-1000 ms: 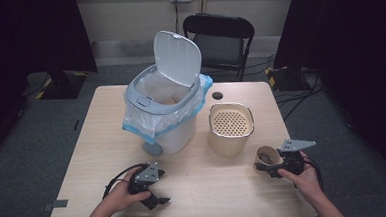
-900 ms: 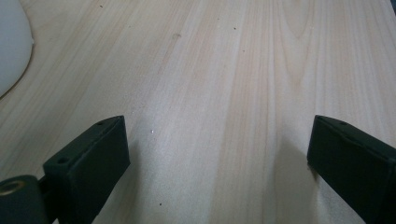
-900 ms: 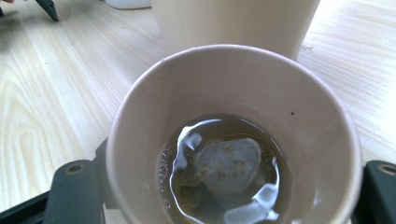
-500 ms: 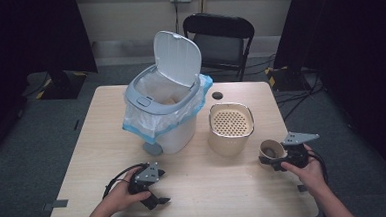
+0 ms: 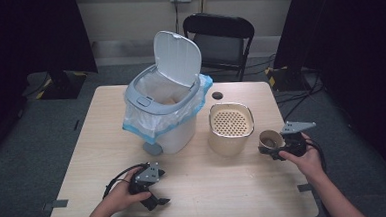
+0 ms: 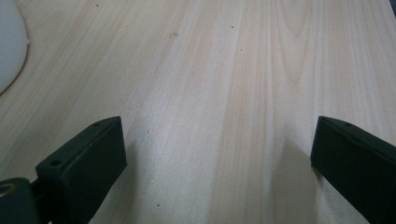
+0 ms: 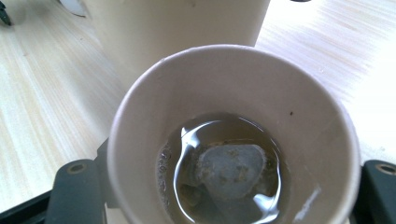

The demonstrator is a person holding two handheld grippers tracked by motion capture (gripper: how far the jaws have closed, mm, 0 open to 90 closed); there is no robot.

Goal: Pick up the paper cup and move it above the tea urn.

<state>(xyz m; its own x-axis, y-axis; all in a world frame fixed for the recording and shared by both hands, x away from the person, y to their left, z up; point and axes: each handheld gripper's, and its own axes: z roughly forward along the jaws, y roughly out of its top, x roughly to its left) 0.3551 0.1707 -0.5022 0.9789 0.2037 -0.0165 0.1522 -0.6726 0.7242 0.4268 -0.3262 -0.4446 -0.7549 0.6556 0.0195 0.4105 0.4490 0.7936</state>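
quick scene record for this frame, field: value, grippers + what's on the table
left gripper: open, over bare table
right gripper: shut on paper cup
paper cup: holds brownish liquid and a tea bag
strainer container: beige, perforated top, beside cup
bin: lid up, blue-edged liner
chair: behind table

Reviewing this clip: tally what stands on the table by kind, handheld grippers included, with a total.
Lidded bins: 1, white bin, lid up
Strainer tubs: 1, beige tub
Paper cups: 1, paper cup, holding liquid
Grippers: 2, left gripper, right gripper
Total: 5
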